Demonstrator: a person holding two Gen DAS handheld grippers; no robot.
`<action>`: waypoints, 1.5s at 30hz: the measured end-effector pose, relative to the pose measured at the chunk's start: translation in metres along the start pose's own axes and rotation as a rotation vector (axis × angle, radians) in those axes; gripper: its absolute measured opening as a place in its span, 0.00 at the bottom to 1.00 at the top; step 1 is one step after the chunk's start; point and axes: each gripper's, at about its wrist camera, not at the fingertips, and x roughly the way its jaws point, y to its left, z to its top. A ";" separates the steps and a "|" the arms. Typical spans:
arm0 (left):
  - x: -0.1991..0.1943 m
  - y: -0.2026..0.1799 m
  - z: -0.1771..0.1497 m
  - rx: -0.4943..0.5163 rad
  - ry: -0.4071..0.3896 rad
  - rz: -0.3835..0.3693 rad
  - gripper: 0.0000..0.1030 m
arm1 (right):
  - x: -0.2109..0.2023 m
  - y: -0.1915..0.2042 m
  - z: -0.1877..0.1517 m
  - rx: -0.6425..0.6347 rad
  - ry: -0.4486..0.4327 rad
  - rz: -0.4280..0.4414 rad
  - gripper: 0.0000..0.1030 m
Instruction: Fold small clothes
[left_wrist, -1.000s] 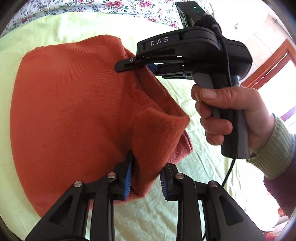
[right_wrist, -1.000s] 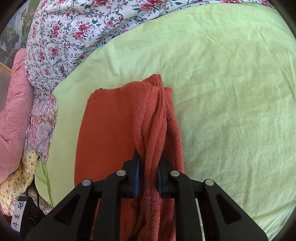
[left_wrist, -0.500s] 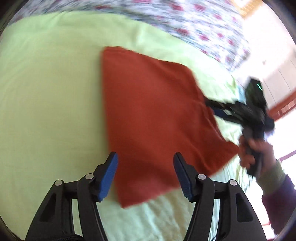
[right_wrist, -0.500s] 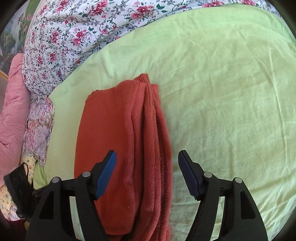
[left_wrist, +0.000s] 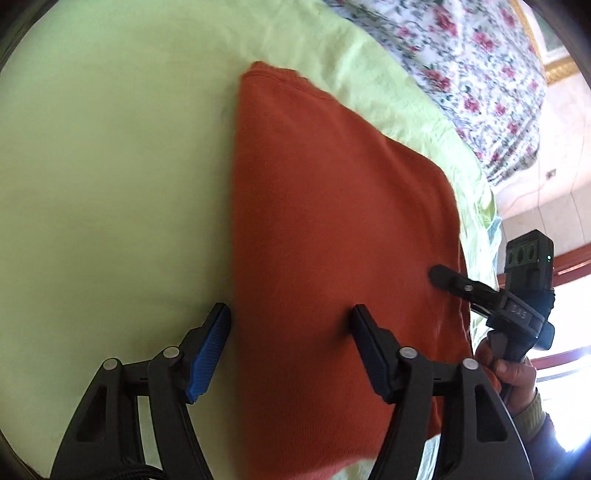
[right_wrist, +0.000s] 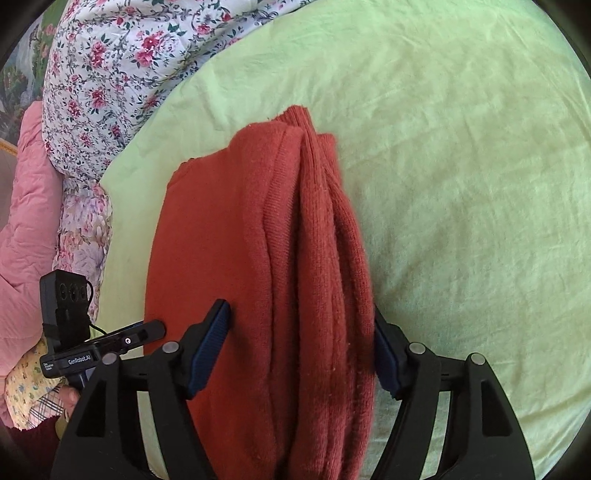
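On a bed spread with a pale green sheet (right_wrist: 461, 155), a folded rust-orange sweater (right_wrist: 258, 258) lies flat. The left tool (left_wrist: 290, 345) and right tool (right_wrist: 301, 349), jaws just opened wide, straddle its opposite edges, neither pressing the knit.

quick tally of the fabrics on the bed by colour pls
rust-orange folded sweater: 1
light green sheet: 1
floral quilt: 1
pink padded cloth: 1
total: 4
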 end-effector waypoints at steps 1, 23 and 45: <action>0.001 -0.003 0.000 0.016 -0.003 -0.001 0.57 | 0.002 -0.001 -0.001 0.005 0.002 -0.001 0.55; -0.169 0.085 -0.060 -0.022 -0.211 0.044 0.21 | 0.051 0.142 -0.029 -0.087 0.065 0.297 0.26; -0.194 0.148 -0.093 -0.137 -0.222 0.306 0.34 | 0.068 0.198 -0.001 -0.261 -0.022 0.089 0.50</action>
